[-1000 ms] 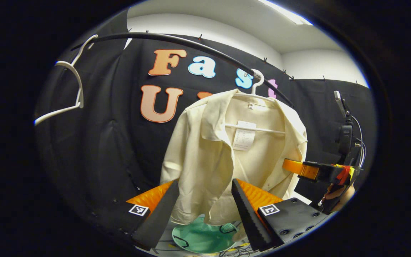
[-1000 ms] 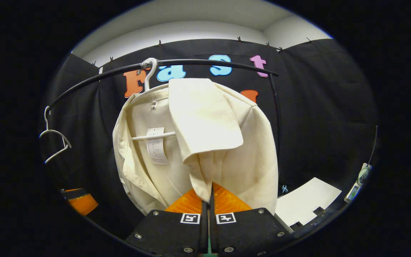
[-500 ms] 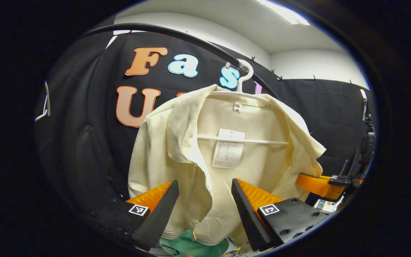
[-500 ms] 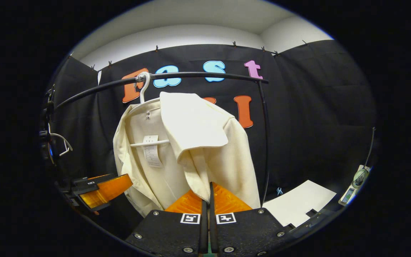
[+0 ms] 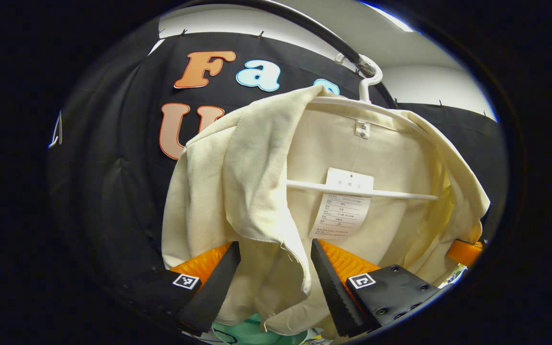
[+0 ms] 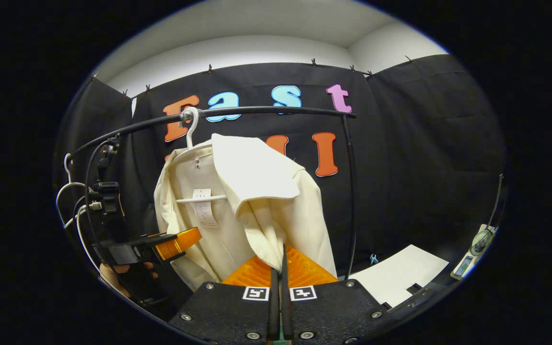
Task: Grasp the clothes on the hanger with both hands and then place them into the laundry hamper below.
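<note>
A cream shirt (image 5: 266, 158) hangs on a white hanger (image 5: 369, 81) from a black rail (image 5: 324, 36). My left gripper (image 5: 272, 280) is open, and the shirt's left front panel hangs down between its two fingers (image 5: 216, 282). Below them peeks the green hamper (image 5: 249, 333). In the right gripper view the shirt (image 6: 257, 191) hangs left of centre, and my right gripper (image 6: 281, 262) is shut on its right front edge, the cloth pinched between the fingers. The left gripper (image 6: 175, 242), held by a hand (image 6: 120, 280), is at the shirt's lower left.
An empty white hanger (image 6: 67, 189) hangs at the rail's left end. The rail's upright post (image 6: 350, 191) stands right of the shirt. A white sheet (image 6: 398, 278) and a small device (image 6: 477, 247) lie at the lower right.
My left gripper has moved in and up towards the shirt, so the front panel now hangs between its open fingers. My right gripper has drawn back a little, still pinching the cloth.
</note>
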Tool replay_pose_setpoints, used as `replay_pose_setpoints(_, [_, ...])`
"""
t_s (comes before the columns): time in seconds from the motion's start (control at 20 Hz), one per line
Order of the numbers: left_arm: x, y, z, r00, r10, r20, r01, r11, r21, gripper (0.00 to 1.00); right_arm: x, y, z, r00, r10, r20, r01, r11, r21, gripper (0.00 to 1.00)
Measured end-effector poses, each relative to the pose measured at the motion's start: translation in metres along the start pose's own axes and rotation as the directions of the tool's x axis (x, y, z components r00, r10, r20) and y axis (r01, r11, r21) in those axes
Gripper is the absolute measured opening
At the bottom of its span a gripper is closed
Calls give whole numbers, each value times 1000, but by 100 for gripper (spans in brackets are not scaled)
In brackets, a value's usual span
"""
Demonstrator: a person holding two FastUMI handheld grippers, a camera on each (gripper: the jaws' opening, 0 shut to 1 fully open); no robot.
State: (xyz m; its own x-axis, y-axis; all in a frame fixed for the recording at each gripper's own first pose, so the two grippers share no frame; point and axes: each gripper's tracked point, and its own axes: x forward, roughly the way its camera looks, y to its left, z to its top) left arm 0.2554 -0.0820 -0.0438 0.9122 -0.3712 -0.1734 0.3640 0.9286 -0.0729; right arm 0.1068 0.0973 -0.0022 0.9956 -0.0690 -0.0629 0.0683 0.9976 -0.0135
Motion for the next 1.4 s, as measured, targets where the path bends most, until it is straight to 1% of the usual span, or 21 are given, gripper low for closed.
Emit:
replay_pose_setpoints(0.1, [2,0,3,1000,-10,9,11,1000,-12,97,1,1,0,1000,2,0,-2,1000,-2,2])
replay_pose_setpoints(0.15, [4,-3,3,999,-32,11,32,999,-20,96,2,2,0,1000,3,0,-3,1000,-2,2])
replay_pose_setpoints(0.25, [5,-3,3,999,-51,15,51,998,-27,93,3,3,1,1000,6,-2,-6,1000,-2,1])
replay_pose_setpoints(0.3, [5,0,2,999,-47,10,47,998,-28,87,1,4,2,1000,7,-1,-7,1000,-3,2])
replay_pose_setpoints(0.45, [6,6,-5,999,-42,-17,42,999,-30,58,4,7,5,1000,7,1,-7,1000,-5,2])
replay_pose_setpoints(0.5, [6,6,-5,998,-51,-22,51,998,-31,52,3,7,7,1000,7,4,-7,1000,-5,2])
replay_pose_setpoints(0.55, [6,3,-6,997,-72,-25,71,997,-37,51,4,7,9,1000,5,8,-5,1000,-6,1])
replay_pose_setpoints(0.6, [6,0,-7,995,-94,-39,92,995,-48,43,3,6,11,1000,3,10,-2,1000,-9,2])
replay_pose_setpoints(0.65, [6,-2,-9,992,-115,-50,112,992,-54,43,3,7,12,1000,0,12,0,1000,-10,2])
replay_pose_setpoints(0.7, [8,-8,-14,986,-151,-70,147,987,-58,35,1,6,13,1000,-2,14,2,1000,-11,2])
replay_pose_setpoints(0.75, [6,0,-17,990,-114,-85,111,993,-45,27,1,8,14,1000,-3,14,4,1000,-11,2])
replay_pose_setpoints(0.8, [11,10,-15,994,-72,-88,70,997,-23,11,1,9,15,1000,-5,15,5,1000,-12,1])
replay_pose_setpoints(0.85, [9,12,-13,994,-76,-76,74,997,-33,11,3,11,16,1000,-6,17,6,1000,-13,2])
replay_pose_setpoints(0.95, [4,-6,-16,980,-171,-100,160,980,-115,10,2,13,17,1000,-8,19,8,1000,-19,2])
replay_pose_setpoints(1.0, [1,2,-10,986,-138,-88,127,985,-119,10,1,13,17,1000,-8,19,9,1000,-23,1])
replay_pose_setpoints(1.05, [-3,12,-2,992,-99,-72,94,993,-76,7,1,13,18,1000,-10,16,10,1000,-26,1])
replay_pose_setpoints(1.15, [-18,29,15,998,-49,-43,50,999,18,7,0,9,29,999,-15,29,16,999,-29,1])
replay_pose_setpoints(1.3, [-38,46,46,1000,3,22,-6,994,108,7,-3,-4,50,998,-28,59,29,999,-26,1])
replay_pose_setpoints(1.35, [-44,55,54,999,31,35,-35,991,131,7,-2,-7,55,998,-30,60,32,999,-29,1])
replay_pose_setpoints(1.4, [-48,64,64,997,51,51,-58,988,146,5,-2,-10,61,998,-33,62,35,999,-34,1])
